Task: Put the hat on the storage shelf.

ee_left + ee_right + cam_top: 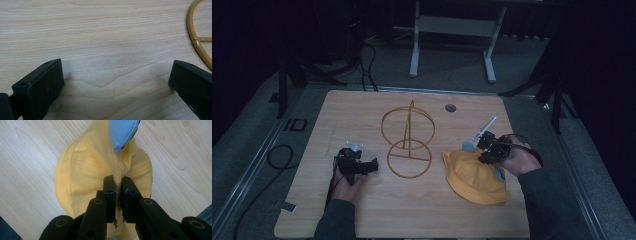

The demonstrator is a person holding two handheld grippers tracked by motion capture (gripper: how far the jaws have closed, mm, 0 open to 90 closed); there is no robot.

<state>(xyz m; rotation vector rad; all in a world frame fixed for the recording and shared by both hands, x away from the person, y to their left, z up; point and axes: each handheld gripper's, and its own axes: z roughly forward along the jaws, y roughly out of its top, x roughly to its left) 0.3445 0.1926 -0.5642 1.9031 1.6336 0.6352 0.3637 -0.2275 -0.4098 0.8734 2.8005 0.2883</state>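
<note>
Dim room, dark floor and a pale table frame behind; work surface is a light wooden table (362,210) with a small round grommet (450,107) near its far edge; a gold wire stand (408,144), two rings on a thin upright, sits mid-table. The yellow cap (474,175) lies on the table at the person's right, near the front edge and just beside the stand's lower ring, a light-blue patch (122,132) at its far end. Right gripper (118,187): jaws drawn narrow, pinching a raised fold of the cap's yellow cloth between the pads. Left gripper (116,80): jaws spread wide over bare wood with nothing between them, resting left of the stand. Judgement on handling: the cap looks light and soft; the cloth puckers and ridges where pinched, so it will sag and drape once lifted instead of keeping its shape; woven fabric, unlikely to slip; not fragile. A pinch on the crown fold holds, but the brim would hang; the stitched seam or brim edge looks the firmer purchase; the free gripper could steady the opposite rim.
</note>
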